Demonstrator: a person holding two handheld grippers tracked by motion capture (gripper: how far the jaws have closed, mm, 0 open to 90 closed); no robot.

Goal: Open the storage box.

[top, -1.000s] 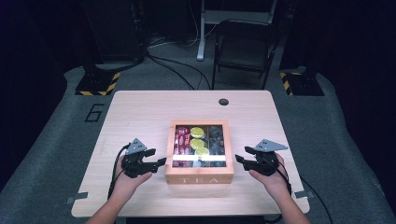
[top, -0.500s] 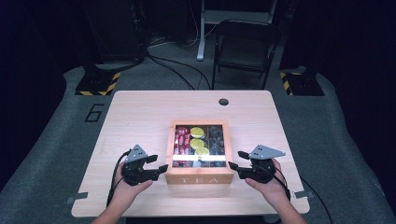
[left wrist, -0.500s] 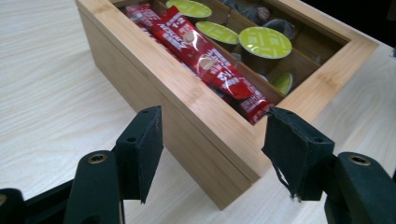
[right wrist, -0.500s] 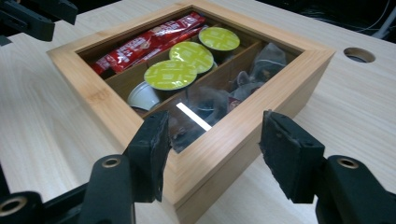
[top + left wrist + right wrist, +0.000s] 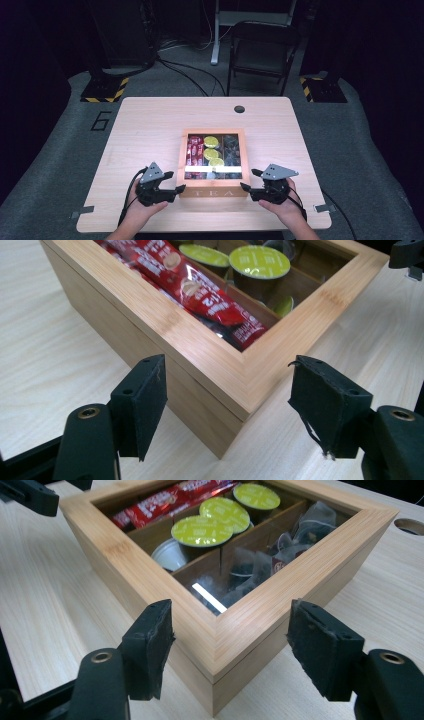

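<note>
A pale wooden surface [image 5: 150,130] fills mid-frame in the high view. At its lower centre sits the tea box [image 5: 213,162], lid shut. The left gripper [image 5: 172,182] and right gripper [image 5: 250,180] flank its near corners, jaws wide apart and empty. Red sachets [image 5: 200,287] and green pods [image 5: 220,515] lie inside.

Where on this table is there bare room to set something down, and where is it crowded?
Bare wood lies left of the tea box out to the table edge, right of it likewise, and across the far strip between the box and the round hole. The near edge is crowded: the left gripper and right gripper flank the box's front corners, jaws open.
</note>
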